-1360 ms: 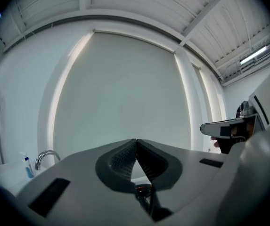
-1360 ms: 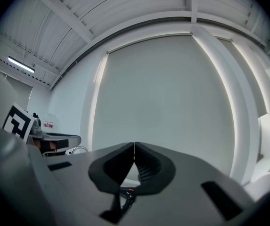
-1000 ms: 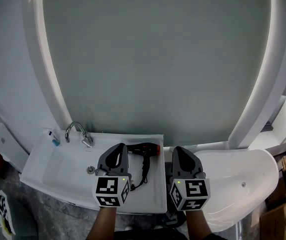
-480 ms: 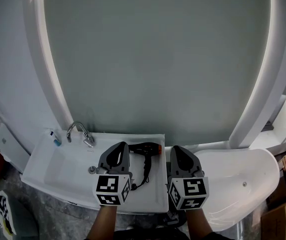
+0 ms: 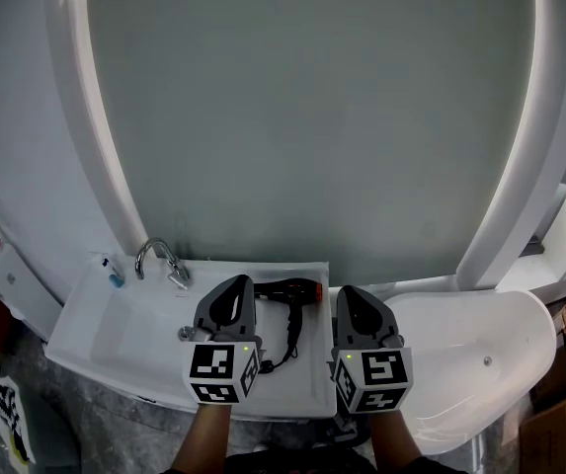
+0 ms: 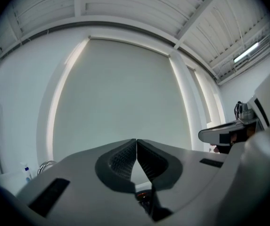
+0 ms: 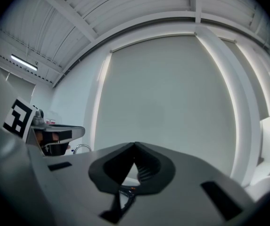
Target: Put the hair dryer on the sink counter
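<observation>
Hardly anything has shifted in the last second. The hair dryer (image 5: 287, 291) still lies on the sink counter (image 5: 310, 371), right of the basin. My left gripper (image 5: 238, 288) and right gripper (image 5: 352, 294) hover near it, both pinched closed on nothing. I judge the placing done.

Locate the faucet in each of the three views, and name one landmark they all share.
Head view: faucet at lower left, below the arch's left foot.
Left gripper view: low, near the left edge.
Right gripper view: left of centre, low.
Shared landmark: the arched wall panel fills the middle of each.
</observation>
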A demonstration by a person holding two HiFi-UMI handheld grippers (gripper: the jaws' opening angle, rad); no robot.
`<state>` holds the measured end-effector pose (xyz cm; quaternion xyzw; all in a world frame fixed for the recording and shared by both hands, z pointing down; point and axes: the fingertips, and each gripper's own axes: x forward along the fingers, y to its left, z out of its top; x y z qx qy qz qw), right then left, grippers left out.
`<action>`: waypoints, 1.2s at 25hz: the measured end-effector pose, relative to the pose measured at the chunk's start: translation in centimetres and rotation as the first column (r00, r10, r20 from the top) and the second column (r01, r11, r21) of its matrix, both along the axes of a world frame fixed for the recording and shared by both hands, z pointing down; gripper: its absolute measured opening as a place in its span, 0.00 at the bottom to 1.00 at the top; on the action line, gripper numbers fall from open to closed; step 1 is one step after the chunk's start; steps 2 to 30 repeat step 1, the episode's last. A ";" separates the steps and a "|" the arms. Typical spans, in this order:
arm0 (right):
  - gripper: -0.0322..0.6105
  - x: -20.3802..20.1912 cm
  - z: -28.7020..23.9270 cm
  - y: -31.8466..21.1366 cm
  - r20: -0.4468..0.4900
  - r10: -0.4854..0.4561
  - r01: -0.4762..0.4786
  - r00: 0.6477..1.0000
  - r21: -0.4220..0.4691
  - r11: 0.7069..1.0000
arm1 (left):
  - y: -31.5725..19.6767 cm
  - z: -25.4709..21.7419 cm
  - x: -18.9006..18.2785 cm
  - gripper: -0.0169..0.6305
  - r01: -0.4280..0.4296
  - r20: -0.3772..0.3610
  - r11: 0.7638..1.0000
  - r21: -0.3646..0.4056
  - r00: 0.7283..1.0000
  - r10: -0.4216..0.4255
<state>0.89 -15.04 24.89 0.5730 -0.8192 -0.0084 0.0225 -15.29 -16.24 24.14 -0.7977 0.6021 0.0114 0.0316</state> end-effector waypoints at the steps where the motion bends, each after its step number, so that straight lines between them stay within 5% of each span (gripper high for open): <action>1: 0.08 0.1 0.0 0.0 0.000 0.001 -0.001 1.000 0.000 1.000 | 0.2 -0.2 0.0 0.04 0.003 -0.010 1.000 0.010 1.000 -0.002; 30: 0.08 0.1 0.0 0.0 0.000 0.001 -0.001 1.000 0.000 1.000 | 0.2 -0.2 0.0 0.04 0.003 -0.010 1.000 0.010 1.000 -0.002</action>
